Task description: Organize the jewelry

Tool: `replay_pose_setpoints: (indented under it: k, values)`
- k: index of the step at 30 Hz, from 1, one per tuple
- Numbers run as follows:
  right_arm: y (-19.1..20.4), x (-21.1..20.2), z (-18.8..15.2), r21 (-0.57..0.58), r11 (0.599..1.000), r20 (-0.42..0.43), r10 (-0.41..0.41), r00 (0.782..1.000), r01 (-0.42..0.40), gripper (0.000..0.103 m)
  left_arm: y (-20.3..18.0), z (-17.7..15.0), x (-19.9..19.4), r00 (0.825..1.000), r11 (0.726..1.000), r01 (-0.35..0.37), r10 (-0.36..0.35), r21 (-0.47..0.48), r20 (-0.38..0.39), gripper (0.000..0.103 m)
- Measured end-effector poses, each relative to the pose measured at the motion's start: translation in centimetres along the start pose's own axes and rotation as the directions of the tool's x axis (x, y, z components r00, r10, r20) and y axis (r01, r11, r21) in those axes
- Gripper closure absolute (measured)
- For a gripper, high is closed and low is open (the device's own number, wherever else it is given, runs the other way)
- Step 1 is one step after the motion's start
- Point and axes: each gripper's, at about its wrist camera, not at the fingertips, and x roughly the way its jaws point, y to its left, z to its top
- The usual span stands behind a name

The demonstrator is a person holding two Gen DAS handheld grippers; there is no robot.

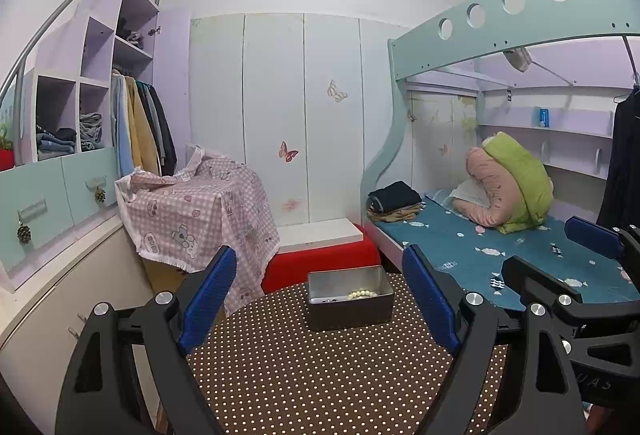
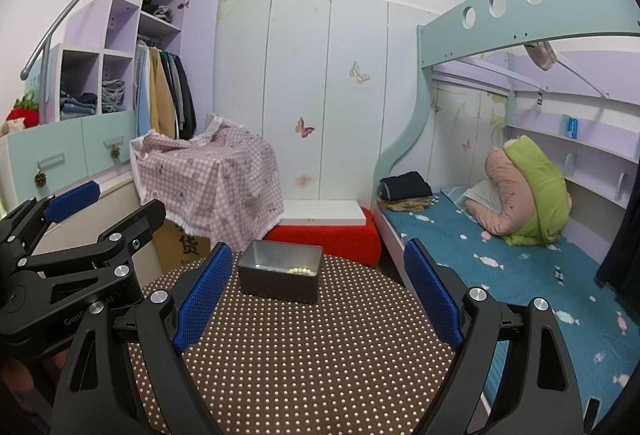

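A cream bead bracelet lies inside an open metal tin, against its right-hand wall, with a few small dark beads on the tin floor to its left; the right wrist view shows the same pale beads near the tin's near right corner. The tin stands at the far edge of a round table covered in brown cloth with white dots. The left gripper hangs over the near half of the table with its blue-padded jaws spread wide and nothing between them, the tin straight ahead and well apart from the fingertips. The right gripper is likewise spread wide and empty, above the table's near part, with the tin ahead and slightly to its left. Each gripper shows at the side of the other's view: the right one at the table's right edge, the left one at its left edge. Beyond the far edge stands a red stool with a white board on it, and to its left a box draped in pink checked cloth. Behind these run white wardrobe doors with butterfly stickers. To the left are lilac shelves with folded clothes and hanging garments. To the right a bunk bed with a teal sheet carries rolled bedding and a stack of folded clothes. Nothing stands between either gripper and the tin.
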Motion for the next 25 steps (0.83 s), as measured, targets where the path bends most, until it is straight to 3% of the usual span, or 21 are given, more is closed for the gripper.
replay_pose_setpoints:
  k: [25]
  values:
    - [-0.2, -0.1, -1.0, 0.002, 1.000, 0.001, -0.005, 1.000, 0.005, 0.018, 0.4, 0.0, 0.4, 1.000, 1.000, 0.013, -0.013, -0.004, -0.008, 0.021]
